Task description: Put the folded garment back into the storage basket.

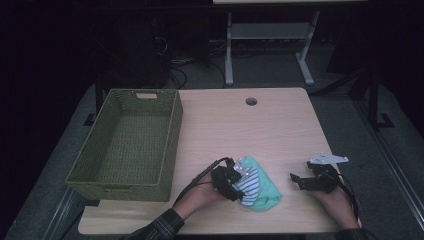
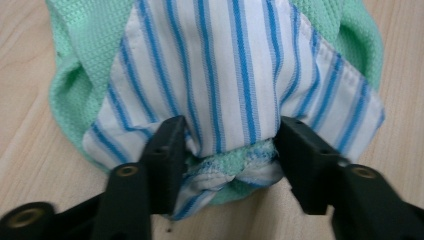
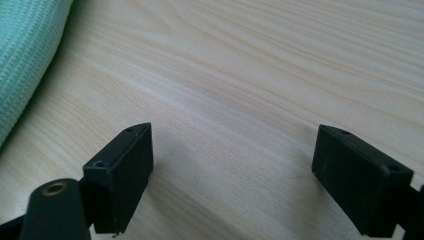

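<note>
A folded bundle of cloth lies near the table's front edge: a mint-green knit piece (image 1: 265, 192) with a white, blue-striped piece (image 1: 248, 182) on top. In the left gripper view the striped piece (image 2: 225, 65) overlaps the green knit (image 2: 80, 75). My left gripper (image 1: 239, 191) comes at the bundle from the left. Its jaws press on a bunched edge of the bundle (image 2: 231, 165), and the left gripper (image 2: 231, 145) is shut on it. My right gripper (image 1: 296, 180) is open just above bare wood, right of the bundle. The right gripper (image 3: 232, 150) holds nothing; green knit (image 3: 25, 50) shows at its left.
An olive-green woven basket (image 1: 172, 145) with nothing visible in it stands on the left of the wooden table (image 1: 240, 130). A round cable hole (image 1: 251, 101) sits near the far edge. A desk frame (image 1: 270, 35) and cables stand on the dark floor beyond.
</note>
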A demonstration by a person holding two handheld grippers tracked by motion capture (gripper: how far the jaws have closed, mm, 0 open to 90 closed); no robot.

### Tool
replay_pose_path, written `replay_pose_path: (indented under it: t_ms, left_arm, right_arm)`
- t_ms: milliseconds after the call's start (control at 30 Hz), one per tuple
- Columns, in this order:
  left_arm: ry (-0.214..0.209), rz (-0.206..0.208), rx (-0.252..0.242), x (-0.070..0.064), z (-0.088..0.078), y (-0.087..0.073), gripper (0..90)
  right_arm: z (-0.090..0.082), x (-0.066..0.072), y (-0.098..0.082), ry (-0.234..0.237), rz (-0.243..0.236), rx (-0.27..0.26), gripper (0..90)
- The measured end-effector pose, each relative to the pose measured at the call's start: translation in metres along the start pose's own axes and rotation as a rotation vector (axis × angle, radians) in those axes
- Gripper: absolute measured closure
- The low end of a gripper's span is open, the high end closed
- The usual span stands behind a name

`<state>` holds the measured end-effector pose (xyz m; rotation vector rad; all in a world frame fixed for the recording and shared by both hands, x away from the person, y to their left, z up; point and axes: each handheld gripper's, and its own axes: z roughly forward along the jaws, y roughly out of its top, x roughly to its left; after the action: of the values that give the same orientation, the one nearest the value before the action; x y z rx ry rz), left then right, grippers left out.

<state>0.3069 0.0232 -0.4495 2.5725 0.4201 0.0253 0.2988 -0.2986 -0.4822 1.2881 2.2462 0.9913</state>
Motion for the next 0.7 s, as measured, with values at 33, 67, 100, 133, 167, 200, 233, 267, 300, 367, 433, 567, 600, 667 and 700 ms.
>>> replay_pose_path:
  t_ms: [33,67,100,133,167,200,233,267,300,367,433,567,600,667,700]
  left_arm:
    - [-0.002,-0.004,0.001,0.0008,-0.0002,0.0003,49.9]
    - [-0.009,-0.01,0.006,0.0018,-0.0009,0.001,53.7]
    - [-0.012,-0.008,0.011,0.0027,-0.0011,0.0013,57.2]
    - [-0.017,-0.019,0.008,0.0029,-0.0009,0.0016,59.5]
    - [-0.021,-0.012,0.017,0.0042,-0.0014,0.002,61.5]
    - [-0.03,-0.015,0.019,0.0047,-0.0016,0.0024,64.2]
    - [-0.036,-0.019,0.021,0.0048,-0.0015,0.0027,66.1]
    - [-0.04,-0.018,0.024,0.0049,-0.0016,0.003,68.2]
    - [-0.042,-0.013,0.026,0.005,-0.0016,0.0033,69.1]
    - [-0.044,-0.016,0.027,0.0043,-0.0016,0.0036,71.1]
    - [-0.046,-0.013,0.031,0.0043,-0.0019,0.0038,72.0]
    - [-0.056,-0.006,0.027,0.0052,-0.0023,0.0034,73.8]
    - [-0.058,-0.007,0.025,0.0054,-0.0024,0.0032,73.9]
    - [-0.064,-0.014,0.02,0.0059,-0.0029,0.0028,74.0]
    - [-0.066,-0.013,0.018,0.0063,-0.0037,0.0026,74.1]
  right_arm:
    - [0.0,0.0,0.0,0.0,0.0,0.0,16.3]
    - [0.0,0.0,0.0,0.0,0.0,0.0,16.3]
    - [0.0,0.0,0.0,0.0,0.0,0.0,16.3]
    - [0.0,0.0,0.0,0.0,0.0,0.0,16.3]
    - [0.0,0.0,0.0,0.0,0.0,0.0,16.3]
    - [0.0,0.0,0.0,0.0,0.0,0.0,16.3]
    - [0.0,0.0,0.0,0.0,0.0,0.0,16.3]
    - [0.0,0.0,0.0,0.0,0.0,0.0,16.3]
    - [0.0,0.0,0.0,-0.001,0.0,0.0,16.3]
    - [0.0,0.0,0.0,0.0,0.0,0.0,16.3]
    - [0.0,0.0,0.0,-0.001,0.0,0.0,16.3]
    - [0.0,-0.0001,0.0,0.0,0.0,0.0,16.3]
    - [0.0,-0.0001,0.0,0.0,0.0,0.0,16.3]
    - [0.0,-0.0001,0.0001,0.0,-0.001,0.0,16.3]
    - [0.0,-0.0001,0.0001,0.0,-0.001,0.0,16.3]
